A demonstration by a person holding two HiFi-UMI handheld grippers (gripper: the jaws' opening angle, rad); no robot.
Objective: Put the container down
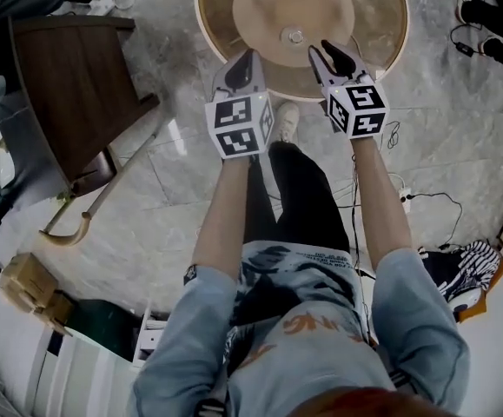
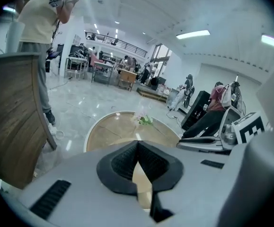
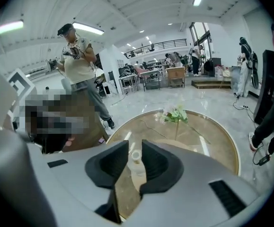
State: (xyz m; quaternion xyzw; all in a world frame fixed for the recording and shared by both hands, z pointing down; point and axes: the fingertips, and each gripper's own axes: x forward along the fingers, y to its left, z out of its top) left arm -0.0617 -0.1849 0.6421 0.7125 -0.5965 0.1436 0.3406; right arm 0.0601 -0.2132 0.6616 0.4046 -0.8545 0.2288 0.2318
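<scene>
- Grippers, two in all, are hanging over the near side of the one round table (image 1: 381, 11), and we are holding one in each hand.
- We are holding the left gripper (image 1: 244, 59) above the table's near-left rim. Its two jaws are pressing together at the tips, with nothing between them.
- We are holding the right gripper (image 1: 334, 56) above the table's near-right part. Its two jaws are standing slightly apart, leaving a narrow gap, and their pads are not pressing on anything.
- One container (image 1: 296, 35), small and clear, is standing upright on the table near its middle. It is sitting just beyond the right gripper's tips and free of them. In the right gripper view we are seeing it through the gap between the jaws.
- One sprig of pink flowers (image 3: 174, 113) is lying on the table's far side, beyond the container.
- One wooden furniture piece (image 1: 69, 94) is standing on the floor to the left of the table, and one curved cane (image 1: 82, 224) is lying beside it, farther from the table.
- One person in a pale shirt (image 3: 77, 63) is standing well beyond the table's left side, with both hands raised.
- Cables (image 1: 425, 200) are trailing over the floor to the right of the table, and we are not able to count them.
</scene>
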